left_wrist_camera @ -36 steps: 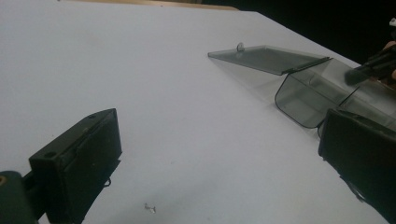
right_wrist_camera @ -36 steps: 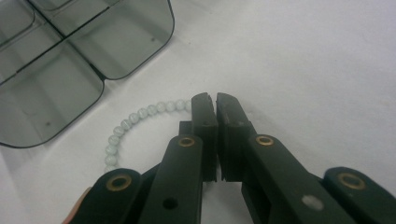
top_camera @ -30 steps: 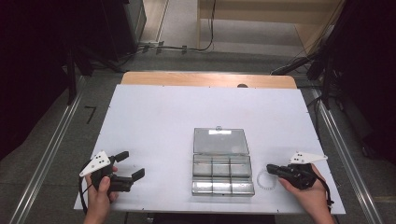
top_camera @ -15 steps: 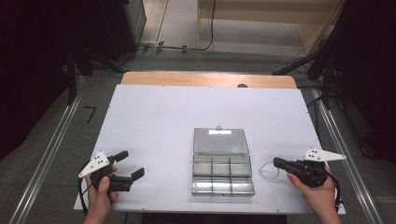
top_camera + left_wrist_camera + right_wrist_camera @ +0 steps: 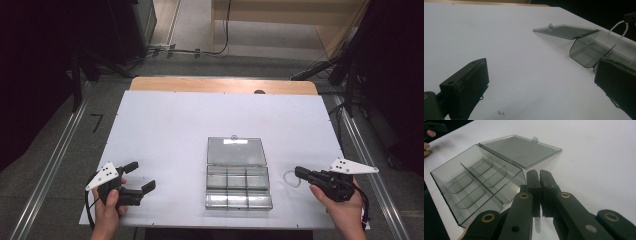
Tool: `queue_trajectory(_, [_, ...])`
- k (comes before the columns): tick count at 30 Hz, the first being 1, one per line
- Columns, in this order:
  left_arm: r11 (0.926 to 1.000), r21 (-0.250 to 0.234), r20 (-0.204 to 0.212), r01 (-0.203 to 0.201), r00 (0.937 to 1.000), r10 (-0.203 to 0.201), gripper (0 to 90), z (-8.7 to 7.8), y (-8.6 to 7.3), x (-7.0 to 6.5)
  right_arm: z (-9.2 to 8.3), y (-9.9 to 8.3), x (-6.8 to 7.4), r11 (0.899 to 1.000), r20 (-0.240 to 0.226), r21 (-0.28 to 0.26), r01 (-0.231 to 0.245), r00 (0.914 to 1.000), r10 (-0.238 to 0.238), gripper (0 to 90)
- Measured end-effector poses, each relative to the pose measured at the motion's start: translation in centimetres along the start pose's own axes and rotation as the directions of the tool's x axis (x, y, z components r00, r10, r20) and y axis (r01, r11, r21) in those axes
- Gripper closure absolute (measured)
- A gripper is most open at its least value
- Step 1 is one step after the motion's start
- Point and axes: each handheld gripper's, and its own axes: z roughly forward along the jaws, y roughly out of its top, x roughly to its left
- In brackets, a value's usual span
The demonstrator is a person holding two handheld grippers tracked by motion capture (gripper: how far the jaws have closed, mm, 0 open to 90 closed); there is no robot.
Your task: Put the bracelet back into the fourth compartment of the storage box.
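A clear plastic compartment box [image 5: 239, 189] lies open on the white table [image 5: 170, 130], its lid [image 5: 236, 151] flat behind it. The box [image 5: 474, 185] has several bare compartments. Just right of it, my right gripper [image 5: 298, 172] is shut on a small loop of white beads [image 5: 290, 178]. The loop [image 5: 619, 26] hangs from the jaw tips a little above the table. In the right gripper view the jaws [image 5: 539, 173] are pressed together, with white beads [image 5: 537, 223] showing beneath them. My left gripper [image 5: 140, 176] rests open near the table's front left corner, nothing between its jaws [image 5: 541, 82], pointing toward the box [image 5: 594, 47].
A tiny metal bit [image 5: 501, 113] lies on the table near the left jaw. A wooden strip [image 5: 225, 85] runs along the table's far edge. Metal rails [image 5: 55, 165] flank both sides, and cables [image 5: 190, 50] lie on the floor beyond.
My right gripper has risen and drawn slightly right, away from the box, lifting the bead loop off the table. The left gripper has stayed put.
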Motion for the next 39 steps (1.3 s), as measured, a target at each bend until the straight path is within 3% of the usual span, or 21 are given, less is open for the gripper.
queue_trajectory(15, [1.0000,-0.006,0.003,0.002,1.0000,-0.002,0.0,-0.1,0.0,0.0,-0.3,1.2,1.0,0.999,-0.016,-0.036,-0.015,0.9998,0.015,85.3])
queue_trajectory(19, [1.0000,-0.006,0.003,0.000,1.0000,0.000,0.0,-0.1,0.0,0.0,-0.3,1.6,1.6,0.999,0.008,-0.031,0.008,0.9999,-0.008,85.3])
queue_trajectory(39, [0.9999,0.004,0.004,-0.010,0.9999,0.010,0.0,0.0,0.0,-0.2,0.0,2.5,3.5,0.998,-0.035,-0.058,0.033,0.9988,-0.035,85.3])
